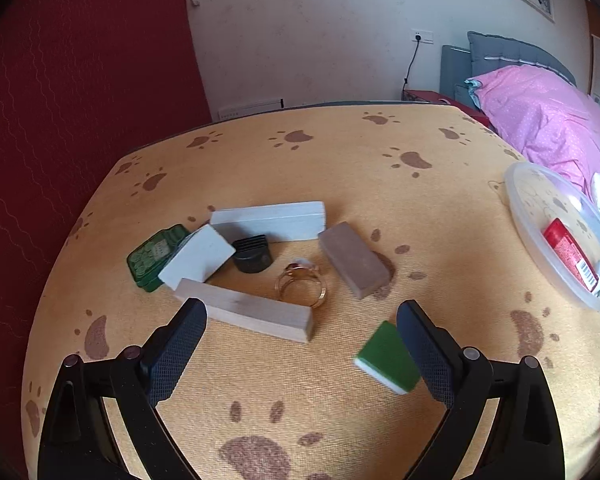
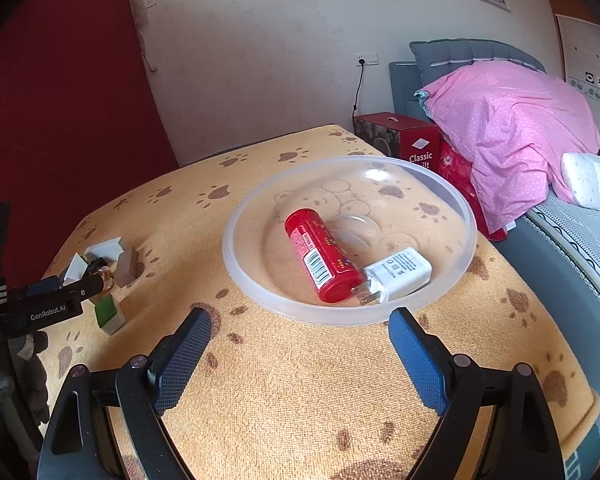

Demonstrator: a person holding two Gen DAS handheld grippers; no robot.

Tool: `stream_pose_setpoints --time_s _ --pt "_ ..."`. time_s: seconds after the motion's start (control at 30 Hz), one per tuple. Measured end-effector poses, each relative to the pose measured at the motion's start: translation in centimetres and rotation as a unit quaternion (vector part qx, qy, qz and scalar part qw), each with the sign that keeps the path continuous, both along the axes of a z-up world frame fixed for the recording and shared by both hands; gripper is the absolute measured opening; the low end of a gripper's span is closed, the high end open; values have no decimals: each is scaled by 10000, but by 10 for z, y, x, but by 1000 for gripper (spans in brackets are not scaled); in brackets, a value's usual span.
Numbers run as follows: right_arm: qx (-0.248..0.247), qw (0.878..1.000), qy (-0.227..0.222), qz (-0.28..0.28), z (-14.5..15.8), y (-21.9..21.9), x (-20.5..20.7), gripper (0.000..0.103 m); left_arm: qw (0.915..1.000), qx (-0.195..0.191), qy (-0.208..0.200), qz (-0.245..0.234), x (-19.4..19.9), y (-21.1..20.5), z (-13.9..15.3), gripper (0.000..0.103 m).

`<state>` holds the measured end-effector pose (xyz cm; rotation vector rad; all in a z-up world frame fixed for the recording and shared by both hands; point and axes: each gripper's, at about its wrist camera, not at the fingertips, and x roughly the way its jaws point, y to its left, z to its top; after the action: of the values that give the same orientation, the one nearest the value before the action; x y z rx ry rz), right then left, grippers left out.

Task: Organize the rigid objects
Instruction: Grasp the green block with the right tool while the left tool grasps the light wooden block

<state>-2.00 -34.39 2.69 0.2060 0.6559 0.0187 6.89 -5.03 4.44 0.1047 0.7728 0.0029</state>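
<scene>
Your left gripper [image 1: 301, 344] hangs over the loose pile with its jaws wide apart and nothing between the pads. My guess is you've got it spread like that so it can drop around whichever piece you pick. The green tile [image 1: 387, 356] sits right against the inside of the right-hand jaw, so it looks like the easiest grab. The long wooden block [image 1: 248, 314] lies just ahead of the left-hand jaw, running across the gap, and the gold ring [image 1: 301, 284] sits just beyond that block, roughly centred between the jaws. Farther ahead you've got the brown block [image 1: 353, 260], a white block [image 1: 270, 220], a white tile [image 1: 198, 258], a small black piece [image 1: 252, 254] and a green tin [image 1: 154, 258], all bunched on the yellow paw-print cloth [image 1: 339, 160].

Your right gripper [image 2: 300, 340] is also spread wide and empty, its jaws framing the near rim of the clear plastic bowl [image 2: 240, 280] just in front of them. That's clearly the collecting spot: inside it lie a red tube [image 2: 323, 256] and a white charger [image 2: 399, 274], touching each other, both just past the right-hand jaw.
</scene>
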Motion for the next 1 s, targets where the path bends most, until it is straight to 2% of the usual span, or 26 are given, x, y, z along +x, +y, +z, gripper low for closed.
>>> stream_pose_setpoints --time_s 0.3,0.6,0.87,0.93,1.0 --pt "-8 9996 105 277 -3 28 0 93 9999 1 86 56 7 39 -11 97" --pt "-80 9982 292 526 -8 53 4 93 9990 -345 118 -248 17 49 -19 98" --pt "-117 9939 525 960 -13 80 11 93 9974 -603 288 -272 24 55 -25 98" --pt "-67 9923 606 1081 -14 87 14 93 9974 -598 285 -282 24 54 -25 97" --pt "-45 9908 661 1184 -15 94 16 93 9967 -672 267 -364 22 54 -25 91"
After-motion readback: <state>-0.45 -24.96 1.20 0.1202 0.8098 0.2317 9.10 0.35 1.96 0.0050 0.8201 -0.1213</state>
